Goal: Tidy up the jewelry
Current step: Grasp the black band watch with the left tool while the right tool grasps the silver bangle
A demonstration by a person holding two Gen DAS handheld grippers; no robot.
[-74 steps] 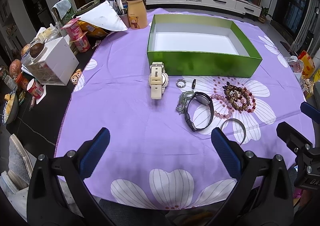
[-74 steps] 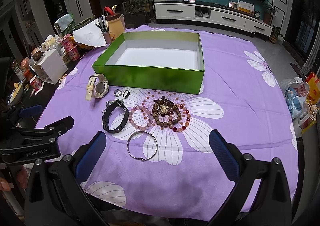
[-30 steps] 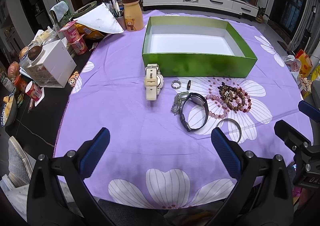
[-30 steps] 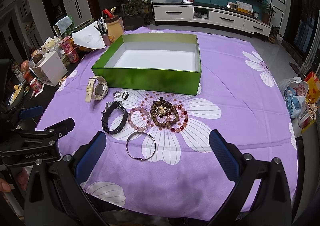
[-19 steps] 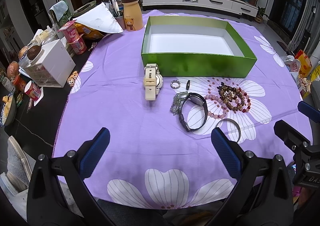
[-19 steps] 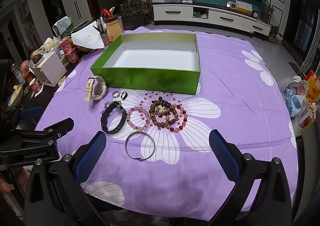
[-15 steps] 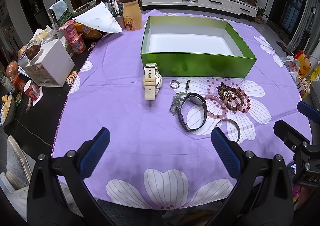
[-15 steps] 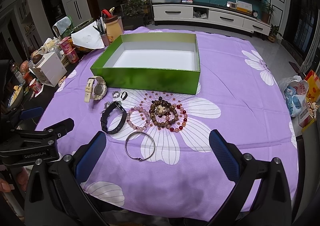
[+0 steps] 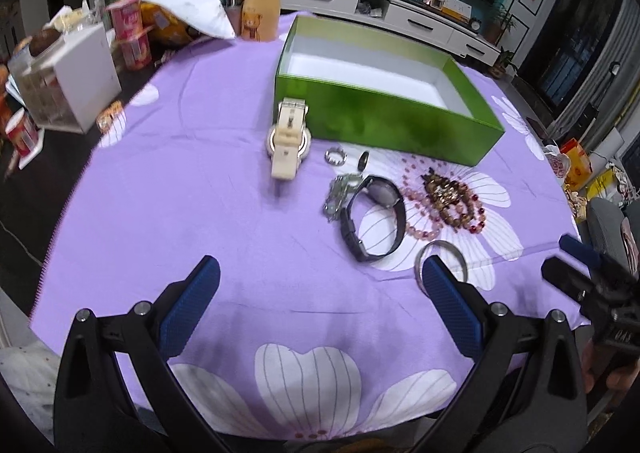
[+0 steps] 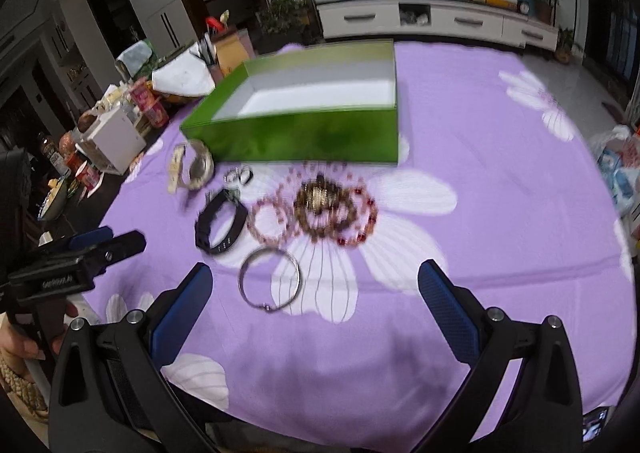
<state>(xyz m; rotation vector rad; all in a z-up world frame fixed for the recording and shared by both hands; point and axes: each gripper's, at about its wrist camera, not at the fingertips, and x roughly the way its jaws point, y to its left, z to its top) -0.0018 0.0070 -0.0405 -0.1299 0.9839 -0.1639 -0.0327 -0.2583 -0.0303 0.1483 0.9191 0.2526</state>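
Note:
An open green box (image 9: 384, 121) (image 10: 304, 137) with a white, empty inside stands on the purple flowered cloth. In front of it lie a cream watch (image 9: 289, 139) (image 10: 192, 167), two small rings (image 9: 335, 155), a black watch (image 9: 372, 219) (image 10: 220, 225), bead bracelets (image 9: 448, 201) (image 10: 328, 213) and a silver bangle (image 9: 440, 259) (image 10: 269, 283). My left gripper (image 9: 320, 305) is open and empty above the near cloth. My right gripper (image 10: 316, 305) is open and empty, just short of the bangle.
A white drawer unit (image 9: 68, 81), yoghurt cups (image 9: 132, 33), a brown bottle (image 9: 261, 7) and papers crowd the table's left back side. The cloth's near edge (image 9: 312, 429) runs just past the fingers. A TV cabinet (image 10: 432, 19) stands behind.
Both grippers have moved forward toward the jewelry, which now looks closer. The right wrist view is blurred by the motion. Both stay open.

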